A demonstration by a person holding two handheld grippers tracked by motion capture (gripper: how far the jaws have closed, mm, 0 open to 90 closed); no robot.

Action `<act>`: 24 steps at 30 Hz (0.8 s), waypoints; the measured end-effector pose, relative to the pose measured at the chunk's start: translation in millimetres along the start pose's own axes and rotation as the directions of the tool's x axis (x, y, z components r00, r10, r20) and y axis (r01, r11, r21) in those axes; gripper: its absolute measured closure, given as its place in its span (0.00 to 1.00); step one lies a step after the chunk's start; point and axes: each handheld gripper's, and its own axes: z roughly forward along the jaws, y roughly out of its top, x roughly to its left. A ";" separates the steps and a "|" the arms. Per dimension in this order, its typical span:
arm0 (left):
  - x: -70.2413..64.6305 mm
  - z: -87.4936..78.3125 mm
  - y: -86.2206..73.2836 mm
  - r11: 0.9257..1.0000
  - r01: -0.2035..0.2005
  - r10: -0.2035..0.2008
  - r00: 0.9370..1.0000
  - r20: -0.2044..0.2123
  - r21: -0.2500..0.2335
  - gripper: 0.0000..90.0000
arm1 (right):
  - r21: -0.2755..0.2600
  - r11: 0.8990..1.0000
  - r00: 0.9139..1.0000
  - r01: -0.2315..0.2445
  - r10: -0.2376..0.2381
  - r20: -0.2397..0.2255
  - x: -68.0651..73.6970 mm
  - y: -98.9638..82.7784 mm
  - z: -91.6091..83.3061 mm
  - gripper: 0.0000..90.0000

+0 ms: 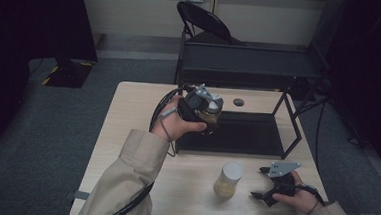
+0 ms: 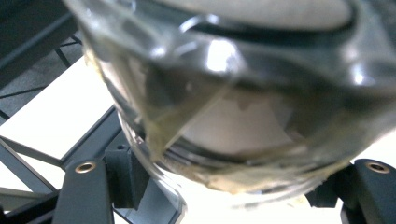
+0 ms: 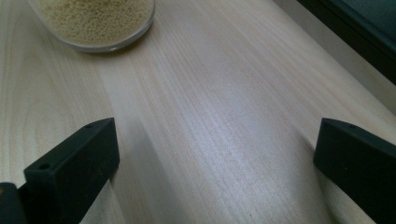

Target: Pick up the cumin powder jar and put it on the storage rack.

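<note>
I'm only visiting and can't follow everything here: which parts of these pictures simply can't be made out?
- Held jar: in the left gripper view it is blurred and cut off by the edges; its contents can't be told.
- Left gripper: in the high view the hand hides its jaws.
- Standing jar: the right gripper view's top edge cuts it.
- Small dark disc: too small to identify.

Between the fingers of my left gripper [image 1: 209, 119] sits a jar [image 2: 233, 93], raised above the near edge of a rack [image 1: 237, 135] at the table's [image 1: 127, 133] far side. A second jar [image 1: 228, 179] stands on the table just ahead of my right gripper's [image 1: 260, 183] fingers, off to their left. That gripper rests near the table's front right corner, nothing between its fingers.
</note>
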 end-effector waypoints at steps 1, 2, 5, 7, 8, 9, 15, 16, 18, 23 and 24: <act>0.4 -1.7 3.0 1.000 -0.001 0.001 1.000 -0.001 -0.002 0.35 | 0.000 1.000 1.000 0.000 0.000 0.000 0.0 0.0 0.0 0.00; 0.7 -4.8 8.6 1.000 -0.005 0.005 1.000 -0.006 -0.006 0.35 | 0.000 1.000 1.000 0.000 0.000 0.000 0.0 0.0 0.0 0.00; 2.1 -8.0 14.1 1.000 0.000 0.000 1.000 -0.005 -0.013 0.35 | 0.000 1.000 1.000 0.000 0.000 0.000 0.0 0.0 0.0 0.00; 3.8 -11.4 20.2 1.000 0.001 -0.001 1.000 -0.003 -0.015 0.34 | 0.000 1.000 1.000 0.000 0.000 0.000 0.0 0.0 0.0 0.00; 4.5 -13.1 22.9 1.000 0.003 -0.003 1.000 -0.004 -0.018 0.35 | 0.000 1.000 1.000 0.000 0.000 0.000 0.1 0.0 0.0 0.00; 5.6 -14.8 26.2 1.000 0.004 -0.004 1.000 -0.001 -0.016 0.35 | 0.000 1.000 1.000 0.000 0.000 0.000 0.0 0.0 0.0 0.00; 8.5 -25.2 45.9 1.000 0.000 0.000 1.000 -0.007 -0.012 0.35 | 0.000 1.000 1.000 0.000 0.000 0.000 0.0 0.0 0.0 0.00; 8.7 -26.7 48.9 1.000 -0.003 0.003 1.000 -0.010 -0.012 0.35 | 0.000 1.000 1.000 0.000 0.000 0.000 0.1 0.0 0.0 0.00; 9.1 -29.1 55.5 1.000 -0.006 0.006 1.000 -0.013 -0.007 0.35 | 0.000 1.000 1.000 0.000 0.000 0.000 0.0 0.0 0.0 0.00; 11.6 -35.9 69.6 1.000 -0.010 0.010 1.000 -0.012 -0.009 0.35 | -0.001 1.000 1.000 -0.002 0.002 0.003 0.9 -0.3 0.0 0.00; 12.3 -37.3 72.7 1.000 -0.009 0.009 1.000 -0.010 -0.008 0.34 | -0.001 1.000 1.000 -0.002 0.002 0.003 0.9 -0.4 -0.1 0.00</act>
